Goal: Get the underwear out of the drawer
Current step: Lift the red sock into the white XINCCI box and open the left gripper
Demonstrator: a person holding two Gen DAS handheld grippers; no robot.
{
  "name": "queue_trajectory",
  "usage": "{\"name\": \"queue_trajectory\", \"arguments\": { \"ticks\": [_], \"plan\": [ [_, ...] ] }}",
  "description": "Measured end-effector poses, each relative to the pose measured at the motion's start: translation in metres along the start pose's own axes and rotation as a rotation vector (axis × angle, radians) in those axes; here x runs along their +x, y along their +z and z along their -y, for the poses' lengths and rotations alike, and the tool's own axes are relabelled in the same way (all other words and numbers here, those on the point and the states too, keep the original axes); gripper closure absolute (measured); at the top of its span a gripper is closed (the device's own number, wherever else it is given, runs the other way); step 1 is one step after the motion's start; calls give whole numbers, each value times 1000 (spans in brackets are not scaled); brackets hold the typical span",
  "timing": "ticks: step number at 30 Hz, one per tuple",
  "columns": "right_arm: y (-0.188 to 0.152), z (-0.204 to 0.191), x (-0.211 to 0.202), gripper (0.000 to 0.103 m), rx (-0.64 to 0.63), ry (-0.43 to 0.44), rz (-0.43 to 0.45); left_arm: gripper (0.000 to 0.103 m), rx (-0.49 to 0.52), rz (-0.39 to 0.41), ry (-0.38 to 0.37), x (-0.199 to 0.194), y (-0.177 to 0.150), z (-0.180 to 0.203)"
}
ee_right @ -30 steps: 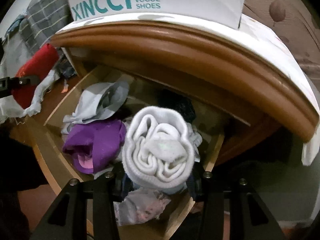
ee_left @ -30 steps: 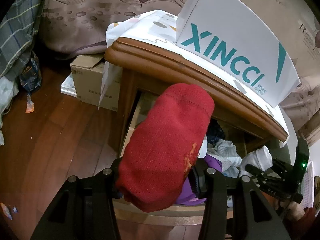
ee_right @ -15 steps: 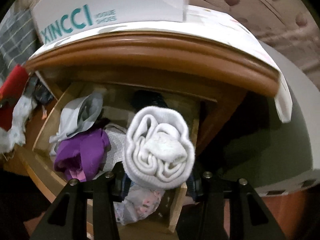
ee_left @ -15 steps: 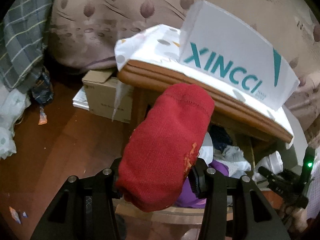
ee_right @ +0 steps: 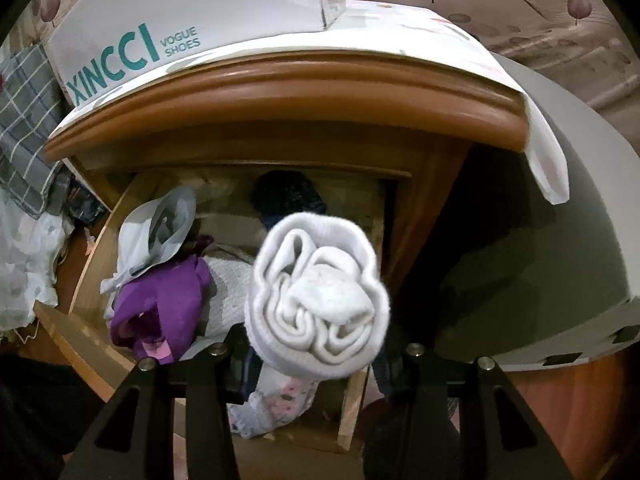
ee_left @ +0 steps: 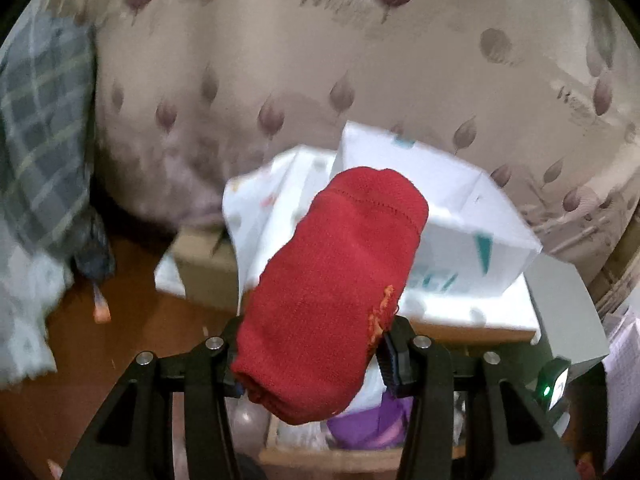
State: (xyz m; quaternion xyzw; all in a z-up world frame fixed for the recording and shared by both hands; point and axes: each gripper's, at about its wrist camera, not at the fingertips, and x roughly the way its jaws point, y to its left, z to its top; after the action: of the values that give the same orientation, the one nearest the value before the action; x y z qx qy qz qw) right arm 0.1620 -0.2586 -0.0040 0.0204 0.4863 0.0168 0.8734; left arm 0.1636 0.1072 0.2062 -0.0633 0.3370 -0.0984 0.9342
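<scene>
My left gripper (ee_left: pixel 316 364) is shut on a rolled red garment (ee_left: pixel 332 296) and holds it high above the nightstand. My right gripper (ee_right: pixel 316 356) is shut on a rolled white garment (ee_right: pixel 318 296) above the open wooden drawer (ee_right: pixel 80 336). Inside the drawer lie a purple garment (ee_right: pixel 164 304), a grey-white one (ee_right: pixel 156 232), a dark one (ee_right: pixel 288 196) and a pale flowered one (ee_right: pixel 276 404). The purple garment also shows low in the left wrist view (ee_left: pixel 368 428).
A white XINCCI shoe box (ee_right: pixel 192 20) sits on the white cloth (ee_right: pixel 440 40) that covers the nightstand top (ee_right: pixel 320 88). A cardboard box (ee_left: pixel 204 272) stands on the wooden floor at left. A plaid blanket (ee_left: pixel 40 140) hangs far left. A grey cabinet (ee_right: pixel 540 240) stands right.
My left gripper has lifted up and back with the red garment; the nightstand now sits lower and smaller in its view. My right gripper has lifted and shifted right with the white garment.
</scene>
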Motion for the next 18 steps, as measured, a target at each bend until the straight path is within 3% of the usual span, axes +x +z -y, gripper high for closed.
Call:
{"name": "queue_trajectory", "arguments": {
  "ticks": [5, 10, 12, 18],
  "plan": [
    [1, 1, 2, 58, 1, -2, -4, 58, 66, 35, -66, 7, 57, 35],
    [1, -3, 2, 58, -25, -24, 6, 58, 54, 17, -127, 38, 98, 59],
    [1, -3, 4, 58, -29, -35, 9, 58, 74, -9, -141, 60, 114, 69],
    [2, 1, 5, 58, -21, -41, 13, 58, 78, -145, -166, 115, 118, 74]
  ]
}}
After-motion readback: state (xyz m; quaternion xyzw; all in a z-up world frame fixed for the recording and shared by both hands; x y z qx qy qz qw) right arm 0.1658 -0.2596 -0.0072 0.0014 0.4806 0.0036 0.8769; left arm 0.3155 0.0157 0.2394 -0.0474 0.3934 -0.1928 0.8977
